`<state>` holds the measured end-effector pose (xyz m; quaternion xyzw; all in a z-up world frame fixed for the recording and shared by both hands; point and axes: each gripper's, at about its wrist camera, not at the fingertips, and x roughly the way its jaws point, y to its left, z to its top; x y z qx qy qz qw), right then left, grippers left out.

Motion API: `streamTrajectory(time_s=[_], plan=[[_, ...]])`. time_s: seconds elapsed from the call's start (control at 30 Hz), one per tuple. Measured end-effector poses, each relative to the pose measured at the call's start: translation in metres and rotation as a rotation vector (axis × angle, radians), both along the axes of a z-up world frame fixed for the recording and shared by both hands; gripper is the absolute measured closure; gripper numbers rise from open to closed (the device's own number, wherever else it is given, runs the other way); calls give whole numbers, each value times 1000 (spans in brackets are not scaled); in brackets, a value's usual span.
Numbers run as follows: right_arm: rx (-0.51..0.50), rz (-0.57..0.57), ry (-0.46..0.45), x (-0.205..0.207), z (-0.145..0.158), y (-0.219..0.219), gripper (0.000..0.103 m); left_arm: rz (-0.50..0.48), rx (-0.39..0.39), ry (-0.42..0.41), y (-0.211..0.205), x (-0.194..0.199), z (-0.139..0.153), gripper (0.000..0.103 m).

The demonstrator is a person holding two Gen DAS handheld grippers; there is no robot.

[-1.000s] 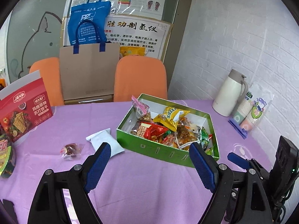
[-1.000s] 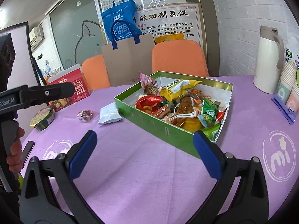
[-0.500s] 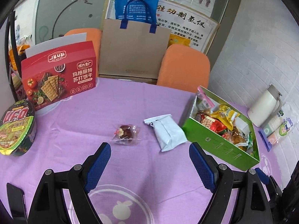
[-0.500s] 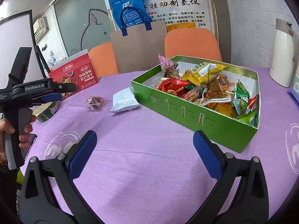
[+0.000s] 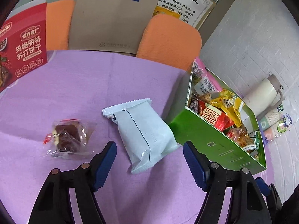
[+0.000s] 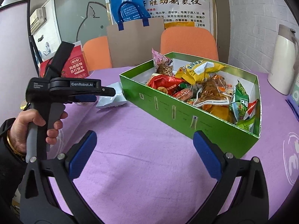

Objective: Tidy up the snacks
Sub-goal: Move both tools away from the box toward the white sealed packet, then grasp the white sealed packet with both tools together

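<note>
A white snack packet (image 5: pixel 143 130) lies on the purple tablecloth, touching the left end of the green box (image 5: pixel 214 145). My left gripper (image 5: pixel 149 153) hovers just short of it, jaws closing, the packet's near end between the blue pads (image 5: pixel 106 160) but untouched. To its left lies a clear-wrapped brown snack (image 5: pixel 67 138). The green box (image 6: pixel 168 110) is full of several bright snack packs (image 6: pixel 201 85). My right gripper (image 6: pixel 145 149) stands open over bare cloth before the box. The left gripper (image 6: pixel 104 93), held by a hand (image 6: pixel 31 128), reaches over the white packet (image 6: pixel 112 100).
A red cracker box (image 5: pixel 24 50) stands at the far left. Behind the table are two orange chairs (image 5: pixel 168 41) and a brown paper bag (image 5: pixel 110 18). A white thermos (image 6: pixel 286 59) and paper cups (image 5: pixel 274 119) stand right of the green box.
The left gripper has swung left from the green box and dropped down to the white packet, its jaws narrowing. The right gripper has sunk slightly toward the table.
</note>
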<state>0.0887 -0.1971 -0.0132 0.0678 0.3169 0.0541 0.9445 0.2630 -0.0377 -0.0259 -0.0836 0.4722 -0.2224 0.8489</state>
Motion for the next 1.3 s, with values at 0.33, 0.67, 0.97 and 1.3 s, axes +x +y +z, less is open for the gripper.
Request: streamTrajectory(time_s=[0.33,0.67,0.97,1.3], plan=[[13,51,59,3,-14,5,1,-36,9,3,-9,-3,-15,51],[56,271,141,-6,-27,45,1,-198,-47,55,13,-102,-8,51],[159,306,197,5,-30,60,4,-150,-127,51,47,-126,4,40],[202,298,243,17,-41,67,52,-196,-126,95,24,-118,-8,44]])
